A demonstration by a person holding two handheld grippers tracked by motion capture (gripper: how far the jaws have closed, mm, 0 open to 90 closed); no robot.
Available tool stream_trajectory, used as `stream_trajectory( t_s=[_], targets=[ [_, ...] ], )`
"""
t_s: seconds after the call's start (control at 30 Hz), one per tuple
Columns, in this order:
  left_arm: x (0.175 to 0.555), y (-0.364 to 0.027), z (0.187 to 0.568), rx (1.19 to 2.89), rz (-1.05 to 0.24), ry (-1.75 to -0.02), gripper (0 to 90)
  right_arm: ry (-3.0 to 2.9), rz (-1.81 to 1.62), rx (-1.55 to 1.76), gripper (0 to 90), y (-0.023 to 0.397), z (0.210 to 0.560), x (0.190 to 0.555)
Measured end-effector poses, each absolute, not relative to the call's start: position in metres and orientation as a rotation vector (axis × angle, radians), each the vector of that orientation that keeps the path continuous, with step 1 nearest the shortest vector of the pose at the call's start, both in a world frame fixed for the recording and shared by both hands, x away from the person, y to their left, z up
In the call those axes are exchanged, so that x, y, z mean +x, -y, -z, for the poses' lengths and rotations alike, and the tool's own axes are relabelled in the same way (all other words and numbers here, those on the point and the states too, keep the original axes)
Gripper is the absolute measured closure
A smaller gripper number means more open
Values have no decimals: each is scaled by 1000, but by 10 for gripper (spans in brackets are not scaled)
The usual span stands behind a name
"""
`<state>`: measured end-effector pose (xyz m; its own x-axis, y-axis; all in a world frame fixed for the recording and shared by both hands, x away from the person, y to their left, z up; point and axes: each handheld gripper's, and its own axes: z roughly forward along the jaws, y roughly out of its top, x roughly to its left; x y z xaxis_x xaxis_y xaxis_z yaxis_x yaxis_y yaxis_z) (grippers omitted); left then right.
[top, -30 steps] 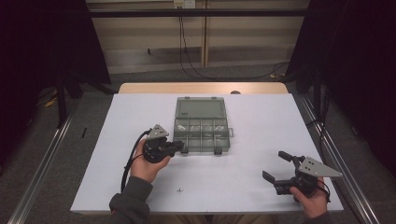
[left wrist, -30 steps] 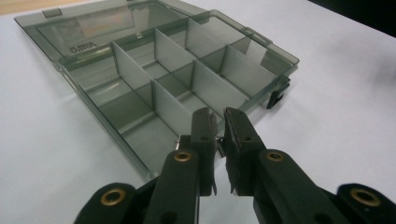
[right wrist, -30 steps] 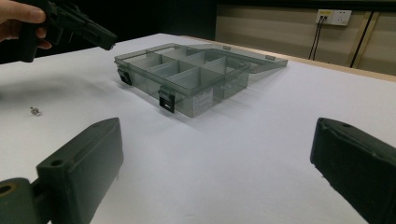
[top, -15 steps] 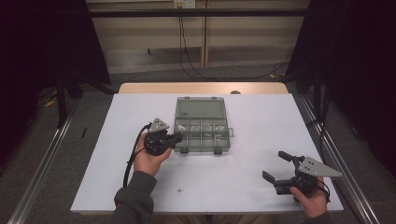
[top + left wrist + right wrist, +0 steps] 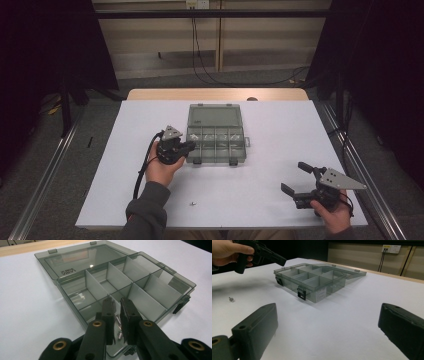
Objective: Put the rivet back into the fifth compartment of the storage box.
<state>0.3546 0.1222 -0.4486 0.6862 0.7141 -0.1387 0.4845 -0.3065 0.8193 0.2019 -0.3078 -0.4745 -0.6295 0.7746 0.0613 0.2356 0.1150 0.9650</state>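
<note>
Left gripper view: left tool (image 5: 117, 305), jaws nearly closed, nothing visibly held, hovers over screws (image 5: 119, 333) in the smoky clear plastic compartment box (image 5: 75, 262); right tool (image 5: 304, 179) gapes empty; one small screw (image 5: 192, 203) remains on the white table (image 5: 280, 130).

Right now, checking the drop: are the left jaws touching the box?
Cannot tell. In the left gripper view the left gripper overlaps the box, hiding any gap.

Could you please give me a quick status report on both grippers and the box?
Left hand-held gripper shut, tips over open compartment box. Right hand-held gripper open, apart. Loose screw on table.
</note>
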Motion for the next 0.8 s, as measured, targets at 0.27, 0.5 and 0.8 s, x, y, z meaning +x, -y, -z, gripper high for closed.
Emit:
stream_trajectory(
  t_s=[0.27,0.5,0.8],
  targets=[
    [351,-124,447,1977,-305,-914,746,-1935,-1534,976,22,308,474,202],
    [340,-128,443,1974,-260,-865,645,-1934,-1535,975,22,308,474,201],
    [321,-133,446,1949,-205,-830,426,-1938,-1530,973,22,307,474,201]
  ],
)
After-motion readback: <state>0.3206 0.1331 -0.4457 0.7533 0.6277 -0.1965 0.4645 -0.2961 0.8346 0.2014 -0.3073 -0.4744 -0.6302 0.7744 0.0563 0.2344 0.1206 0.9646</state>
